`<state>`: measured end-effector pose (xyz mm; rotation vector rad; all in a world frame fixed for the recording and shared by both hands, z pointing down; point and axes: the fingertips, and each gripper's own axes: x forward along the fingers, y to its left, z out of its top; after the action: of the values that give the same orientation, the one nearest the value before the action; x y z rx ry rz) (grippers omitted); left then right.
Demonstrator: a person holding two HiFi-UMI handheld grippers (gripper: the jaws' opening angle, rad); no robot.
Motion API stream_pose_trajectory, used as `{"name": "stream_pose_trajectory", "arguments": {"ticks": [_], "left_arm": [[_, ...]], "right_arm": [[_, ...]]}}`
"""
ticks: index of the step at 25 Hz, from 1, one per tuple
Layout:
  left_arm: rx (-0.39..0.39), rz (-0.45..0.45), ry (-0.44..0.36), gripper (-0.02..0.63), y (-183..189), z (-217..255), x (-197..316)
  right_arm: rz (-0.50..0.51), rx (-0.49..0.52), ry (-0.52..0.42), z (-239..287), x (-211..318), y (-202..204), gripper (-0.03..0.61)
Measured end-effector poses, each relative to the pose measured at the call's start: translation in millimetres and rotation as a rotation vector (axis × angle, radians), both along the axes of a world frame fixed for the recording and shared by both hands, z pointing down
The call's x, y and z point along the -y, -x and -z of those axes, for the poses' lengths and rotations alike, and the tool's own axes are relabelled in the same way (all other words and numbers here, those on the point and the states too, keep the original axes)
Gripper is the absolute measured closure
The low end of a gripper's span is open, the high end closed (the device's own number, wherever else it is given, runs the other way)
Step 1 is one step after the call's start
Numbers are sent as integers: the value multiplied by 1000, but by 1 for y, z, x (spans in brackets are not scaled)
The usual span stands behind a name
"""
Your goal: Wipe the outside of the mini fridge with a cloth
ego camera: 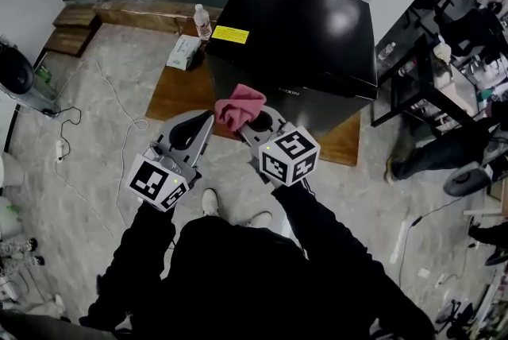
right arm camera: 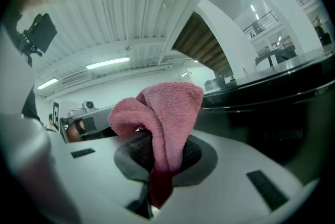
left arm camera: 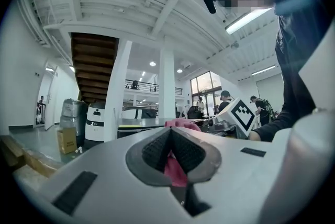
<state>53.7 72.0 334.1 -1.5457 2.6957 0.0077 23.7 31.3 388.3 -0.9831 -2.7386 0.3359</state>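
The black mini fridge [ego camera: 302, 28] stands on a wooden board, straight ahead of me; its glossy side fills the right of the right gripper view [right arm camera: 282, 113]. A pink cloth [ego camera: 240, 106] hangs bunched in front of the fridge's near corner. My right gripper [ego camera: 255, 126] is shut on it, and the cloth [right arm camera: 167, 113] folds up over the dark pads. My left gripper [ego camera: 209, 119] meets the cloth's left edge with its jaws together, and pink cloth [left arm camera: 175, 168] shows pinched between its pads. The cloth is off the fridge.
A yellow label [ego camera: 230, 35] sits on the fridge's top left corner. A water bottle [ego camera: 202, 21] and a tissue pack [ego camera: 184, 51] lie left of the fridge. Cables [ego camera: 119, 124] trail over the floor at left. A black table frame [ego camera: 413, 84] and a person's legs are at right.
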Motion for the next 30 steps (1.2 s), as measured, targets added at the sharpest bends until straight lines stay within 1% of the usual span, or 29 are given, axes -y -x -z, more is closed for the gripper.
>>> {"name": "stream_pose_trajectory", "arguments": {"ticks": [4, 8, 9, 12, 16, 18, 20, 25, 28, 30], "left_arm": [[9, -44, -17, 607, 18, 5, -15], [13, -89, -24, 607, 36, 1, -31], [6, -99, -29, 607, 44, -1, -33], [-26, -136, -42, 607, 63, -9, -39], [-48, -189, -47, 607, 75, -20, -40], [-57, -215, -43, 607, 82, -27, -38], [-65, -237, -38, 607, 87, -34, -36], [-79, -261, -13, 607, 96, -59, -34], [-87, -258, 0, 607, 104, -79, -32], [-94, -253, 15, 607, 108, -94, -29]], "right_arm": [[-43, -83, 58, -2, -12, 36, 525], [-164, -81, 22, -6, -12, 56, 525], [-189, -84, 28, -8, -12, 62, 525], [-251, -120, 90, -16, -8, 80, 525], [-328, -187, 169, -34, 3, 95, 526], [-348, -218, 208, -42, 6, 101, 528], [-373, -249, 227, -52, 6, 104, 528], [-532, -266, 199, -82, 15, 102, 526], [-648, -250, 122, -104, 20, 100, 526], [-722, -263, 92, -125, 22, 98, 526]]}}
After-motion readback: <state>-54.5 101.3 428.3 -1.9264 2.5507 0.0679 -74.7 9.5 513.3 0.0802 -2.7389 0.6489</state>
